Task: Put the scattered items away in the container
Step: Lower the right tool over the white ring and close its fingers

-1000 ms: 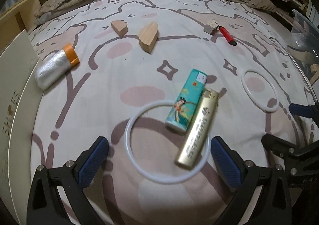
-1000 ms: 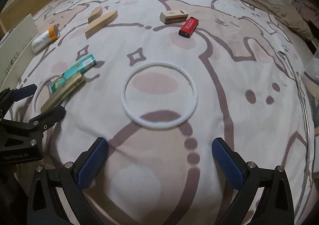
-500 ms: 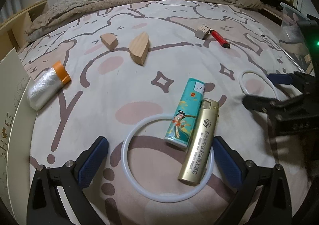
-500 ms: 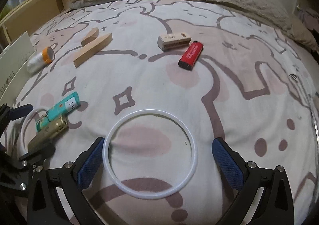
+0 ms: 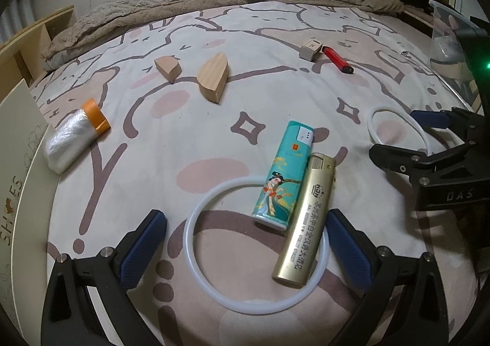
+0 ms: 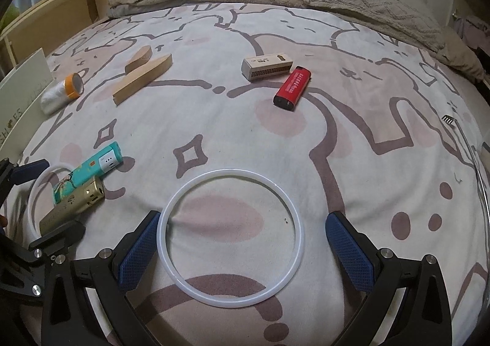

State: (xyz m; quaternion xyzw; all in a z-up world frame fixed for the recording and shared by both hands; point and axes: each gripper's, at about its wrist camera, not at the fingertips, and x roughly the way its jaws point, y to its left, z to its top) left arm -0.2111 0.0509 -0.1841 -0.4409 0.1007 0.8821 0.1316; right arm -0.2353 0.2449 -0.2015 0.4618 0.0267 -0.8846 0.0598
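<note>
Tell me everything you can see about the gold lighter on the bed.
The gold lighter is a slim, metallic-looking bar with dark printed characters and a crown mark along its side and a ribbed cap at its far end. It lies flat on the patterned bedspread, alongside the teal lighter, seemingly touching it. Its near end rests across the white ring, between the open left hand-held gripper fingers.

The bedspread (image 5: 214, 137) is soft matt cloth. Between the left claw's fingers lies a smooth, milky plastic ring (image 5: 214, 290), with a glossy gold metallic lighter (image 5: 303, 223) and a shiny printed teal lighter (image 5: 284, 174) across it. Farther ahead sit two bare, matt wooden blocks (image 5: 214, 76). Ahead of the right claw, the red lighter (image 6: 292, 87) looks like glossy plastic, beside a matt cardboard box (image 6: 266, 67).
</note>
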